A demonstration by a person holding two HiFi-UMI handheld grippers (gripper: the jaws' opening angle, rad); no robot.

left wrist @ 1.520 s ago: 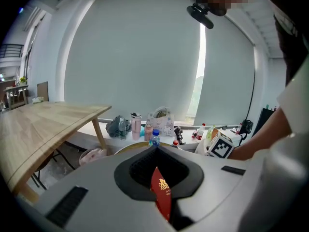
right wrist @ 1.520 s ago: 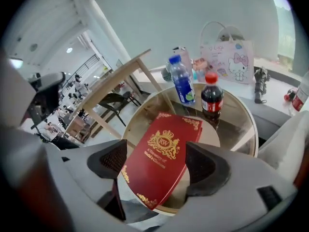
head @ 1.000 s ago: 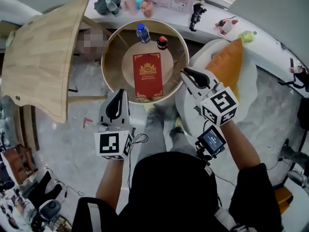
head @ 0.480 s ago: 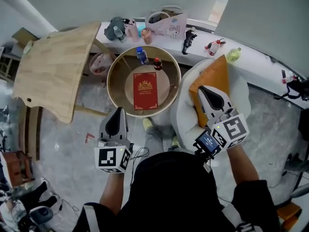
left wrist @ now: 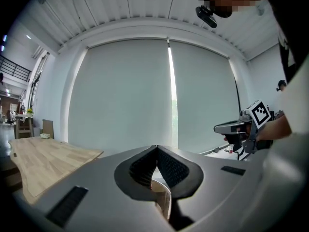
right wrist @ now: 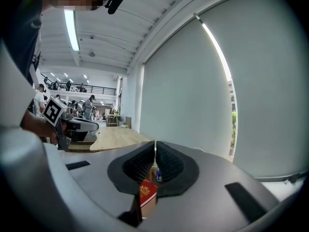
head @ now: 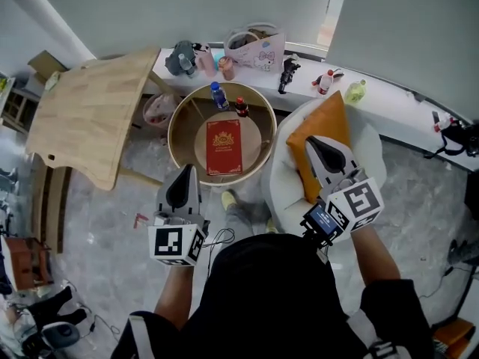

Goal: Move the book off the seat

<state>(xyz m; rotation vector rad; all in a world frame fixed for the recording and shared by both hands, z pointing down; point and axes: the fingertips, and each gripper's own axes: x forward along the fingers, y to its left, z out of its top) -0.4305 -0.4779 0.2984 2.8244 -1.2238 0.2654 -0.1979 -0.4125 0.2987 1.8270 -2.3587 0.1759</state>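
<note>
Book beyond left tongs, right tongs

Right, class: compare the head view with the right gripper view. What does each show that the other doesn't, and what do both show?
Only the head view: the orange cushion on the white chair. Only the right gripper view: the ceiling light strip and people standing far back. Both: the red book on the round table, the bottle with the blue cap, the wooden table and the left hand-held gripper.
</note>
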